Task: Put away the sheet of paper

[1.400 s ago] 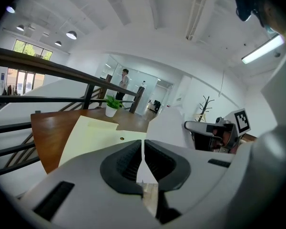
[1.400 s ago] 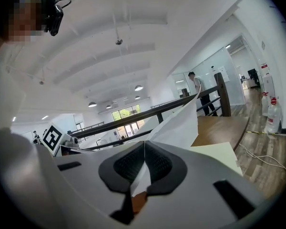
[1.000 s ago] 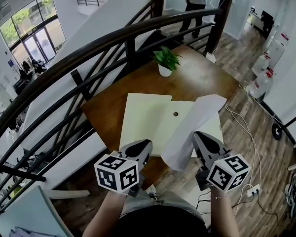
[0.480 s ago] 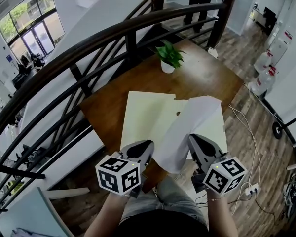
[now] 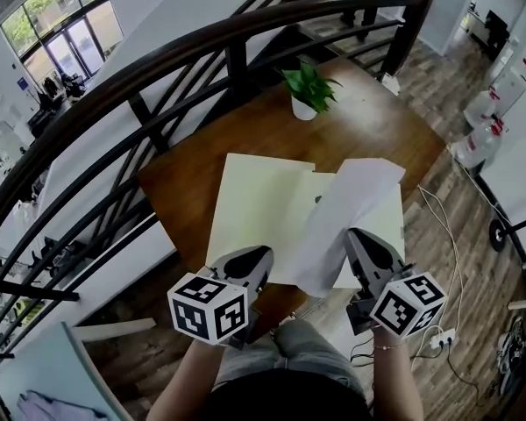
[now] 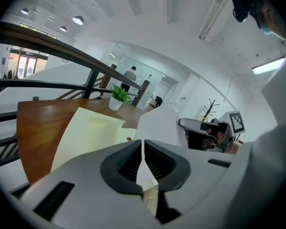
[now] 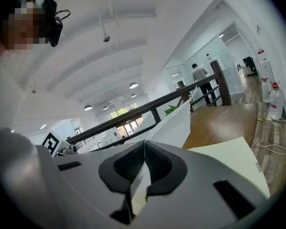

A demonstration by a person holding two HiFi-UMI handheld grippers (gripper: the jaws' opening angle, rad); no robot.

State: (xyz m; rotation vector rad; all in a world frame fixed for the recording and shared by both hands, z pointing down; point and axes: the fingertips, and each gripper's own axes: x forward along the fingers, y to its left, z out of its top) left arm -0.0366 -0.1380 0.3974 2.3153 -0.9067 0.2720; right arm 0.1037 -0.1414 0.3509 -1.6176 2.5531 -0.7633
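Observation:
A white sheet of paper (image 5: 346, 213) curves up over the right half of an open cream folder (image 5: 254, 204) lying on the wooden table (image 5: 245, 130). My right gripper (image 5: 355, 235) is shut on the sheet's near edge, and the sheet (image 7: 174, 125) rises from between the jaws. My left gripper (image 5: 256, 254) sits at the folder's near edge with its jaws together and a thin pale edge pinched between them. From the left gripper (image 6: 143, 144) the folder (image 6: 81, 132) spreads ahead, with the lifted sheet (image 6: 159, 128) to its right.
A potted plant (image 5: 309, 90) stands at the table's far edge. A dark curved railing (image 5: 158, 60) runs along the left and far sides. A cable (image 5: 438, 226) lies on the floor to the right, where water bottles (image 5: 495, 103) also stand.
The sheet in my right gripper has shifted slightly left over the folder and hangs more upright. The left gripper has stayed at the folder's near edge.

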